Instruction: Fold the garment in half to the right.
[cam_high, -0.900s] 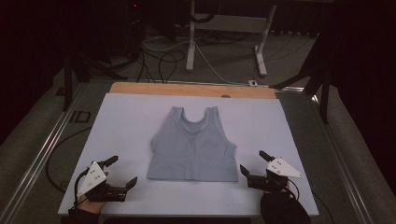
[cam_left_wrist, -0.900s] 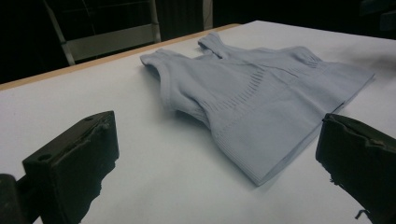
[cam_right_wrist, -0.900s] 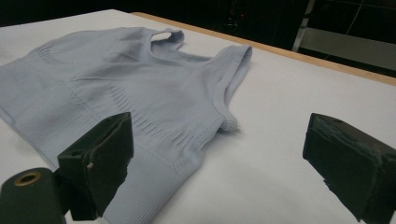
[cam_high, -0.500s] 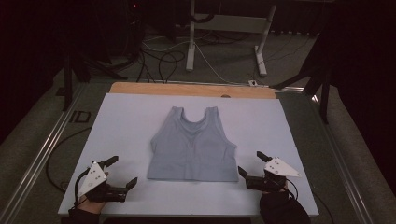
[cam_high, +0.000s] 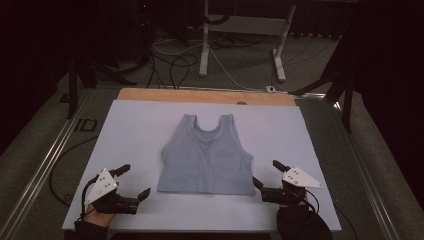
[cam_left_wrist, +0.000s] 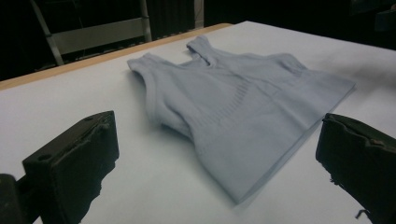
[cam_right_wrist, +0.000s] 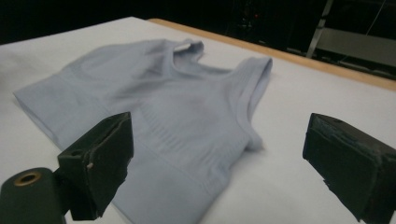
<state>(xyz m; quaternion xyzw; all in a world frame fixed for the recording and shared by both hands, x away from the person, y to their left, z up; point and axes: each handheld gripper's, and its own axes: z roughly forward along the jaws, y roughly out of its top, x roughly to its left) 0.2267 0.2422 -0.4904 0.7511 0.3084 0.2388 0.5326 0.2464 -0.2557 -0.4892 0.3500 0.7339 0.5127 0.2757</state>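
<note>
A light grey-blue sleeveless top (cam_high: 206, 157) lies flat on the white table sheet (cam_high: 135, 135), straps toward the far side, hem toward the person. My left gripper (cam_high: 134, 181) rests near the front left, open, jaws spread wide and pointing at the top's lower left corner (cam_left_wrist: 243, 193), a short way off it. My right gripper (cam_high: 268, 173) sits at the front right, open, its jaws standing to either side of the top's lower right corner (cam_right_wrist: 177, 191). Nothing is held in either one. The top (cam_left_wrist: 243, 102) and the top (cam_right_wrist: 154, 107) lie spread out ahead of each gripper.
A wooden strip (cam_high: 205, 96) edges the far side of the table. Beyond it are a white metal stand (cam_high: 240, 30) and loose cables (cam_high: 170, 60) on the floor. Metal rails (cam_high: 45, 165) run along both sides. Bare sheet lies left and right of the top.
The right gripper has edged slightly left, toward the top's lower right corner. The left gripper has stayed where it was.
</note>
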